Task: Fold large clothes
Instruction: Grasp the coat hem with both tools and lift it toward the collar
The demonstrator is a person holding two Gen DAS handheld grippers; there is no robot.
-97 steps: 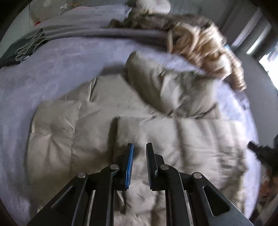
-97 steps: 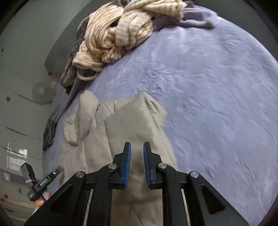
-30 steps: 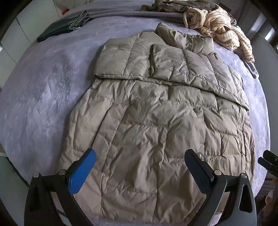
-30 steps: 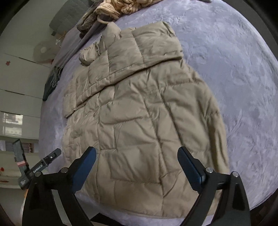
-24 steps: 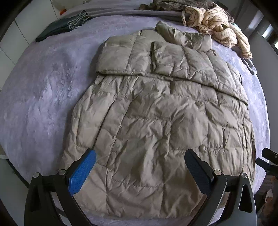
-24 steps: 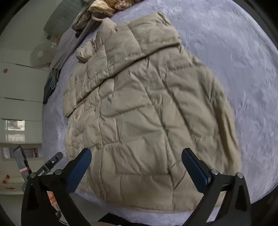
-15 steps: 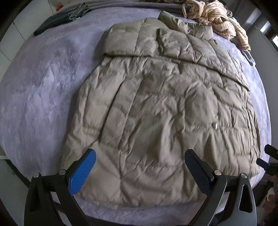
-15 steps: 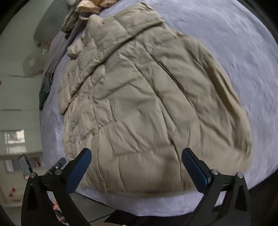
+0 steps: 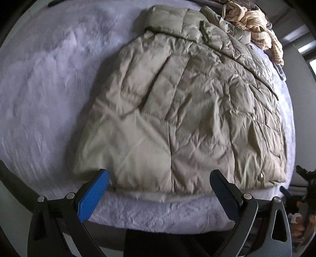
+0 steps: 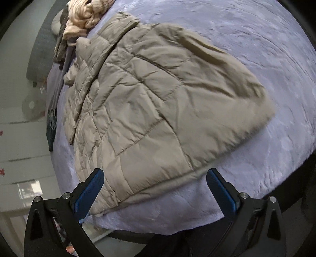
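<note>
A large beige quilted puffer jacket [image 9: 187,110] lies flat on a lavender fleece bed cover [image 9: 43,83], its sleeves folded across the chest at the far end. It also shows in the right wrist view [image 10: 158,102], on the cover [image 10: 266,49]. My left gripper [image 9: 159,189] is wide open and empty, its fingers straddling the jacket's near hem. My right gripper [image 10: 155,186] is wide open and empty, just above the hem's near edge.
A striped cream sweater [image 9: 254,25] is heaped beyond the jacket's collar; it also shows in the right wrist view [image 10: 85,17]. A dark fringed scarf [image 10: 51,126] lies at the cover's left side. The bed's near edge [image 9: 158,219] runs just below the hem.
Both grippers went from shut over the jacket's upper part to wide open. They pulled back and dropped low to the hem at the bed's near edge.
</note>
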